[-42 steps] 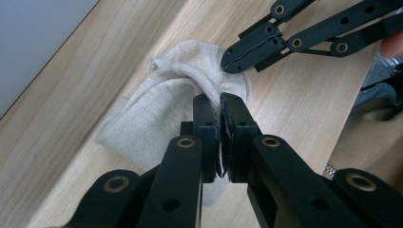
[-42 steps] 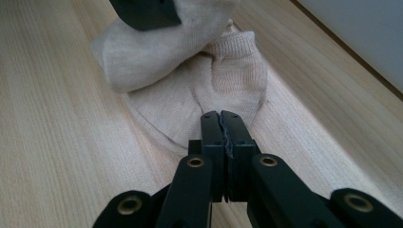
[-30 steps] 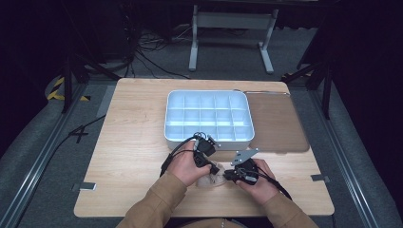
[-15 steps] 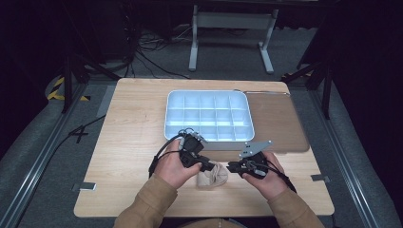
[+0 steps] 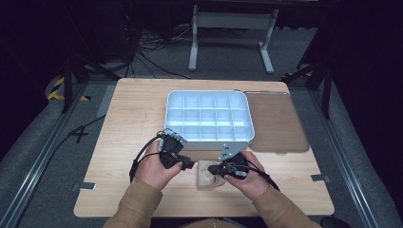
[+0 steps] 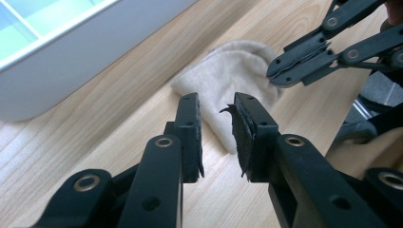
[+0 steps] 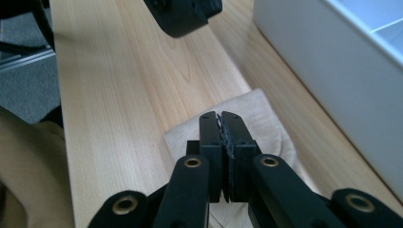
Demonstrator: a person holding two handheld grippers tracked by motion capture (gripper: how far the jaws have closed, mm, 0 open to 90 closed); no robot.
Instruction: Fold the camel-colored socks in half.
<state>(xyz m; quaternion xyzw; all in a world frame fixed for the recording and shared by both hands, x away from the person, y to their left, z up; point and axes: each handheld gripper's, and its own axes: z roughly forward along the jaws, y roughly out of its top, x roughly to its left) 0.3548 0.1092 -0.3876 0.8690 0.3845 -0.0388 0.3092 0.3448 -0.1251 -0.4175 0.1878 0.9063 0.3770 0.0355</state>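
Observation:
A small beige folded cloth (image 5: 205, 176) lies flat on the wooden table just in front of the white tray. My left gripper (image 5: 191, 165) is at the cloth's left edge, its jaws open and empty; in the left gripper view they (image 6: 216, 102) point at the cloth (image 6: 233, 71). My right gripper (image 5: 212, 167) hovers over the cloth's right part. Its jaws (image 7: 220, 115) are shut pad to pad above the cloth (image 7: 268, 118), with nothing seen between them. The shut right gripper (image 6: 275, 73) is also seen in the left gripper view.
A white tray with several compartments (image 5: 209, 140) stands close behind the grippers, its wall (image 7: 332, 71) beside the cloth. A brown mat (image 5: 275, 123) lies to the tray's right. The left gripper's body (image 7: 183, 14) hangs at the top of the right gripper view.
The hands drew apart from the middle, uncovering the cloth, then both shifted slightly left. The cloth stays flat on the table.

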